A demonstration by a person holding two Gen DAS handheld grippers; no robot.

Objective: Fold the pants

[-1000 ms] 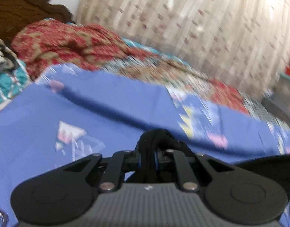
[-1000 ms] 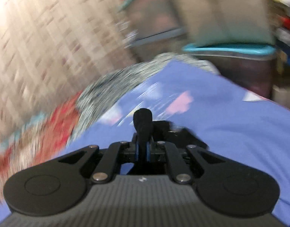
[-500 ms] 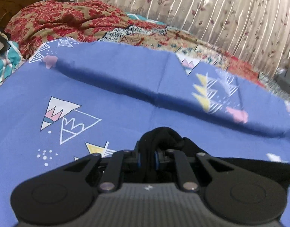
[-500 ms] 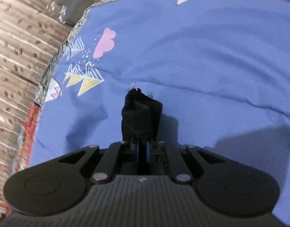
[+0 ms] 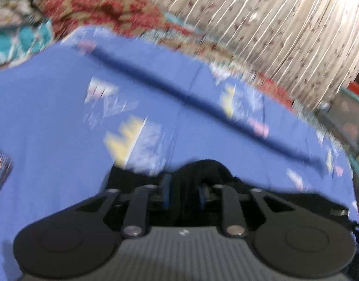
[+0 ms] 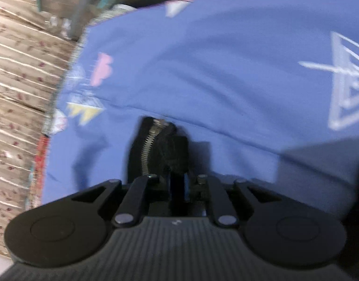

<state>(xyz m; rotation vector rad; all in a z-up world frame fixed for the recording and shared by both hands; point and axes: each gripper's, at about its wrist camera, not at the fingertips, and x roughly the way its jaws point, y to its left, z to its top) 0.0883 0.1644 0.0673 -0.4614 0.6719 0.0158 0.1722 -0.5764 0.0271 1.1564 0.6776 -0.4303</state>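
Black pants (image 5: 204,171) lying on blue patterned bedsheet (image 5: 50,107), bunching between both pinching grippers: left gripper (image 5: 184,193) clamping fold, right gripper (image 6: 178,186) clamping fabric beside zipper (image 6: 148,140). Pleated curtain (image 5: 284,23) hanging behind bed.

Motion blur smears the printed shapes on the blue sheet (image 5: 62,107). Most of the black pants (image 6: 160,149) lie hidden behind both grippers' bodies and cut off below.

Pants (image 6: 160,149): matt black cloth, metal zipper (image 6: 148,140). Bedsheet (image 6: 226,70): smooth blue printed cloth.
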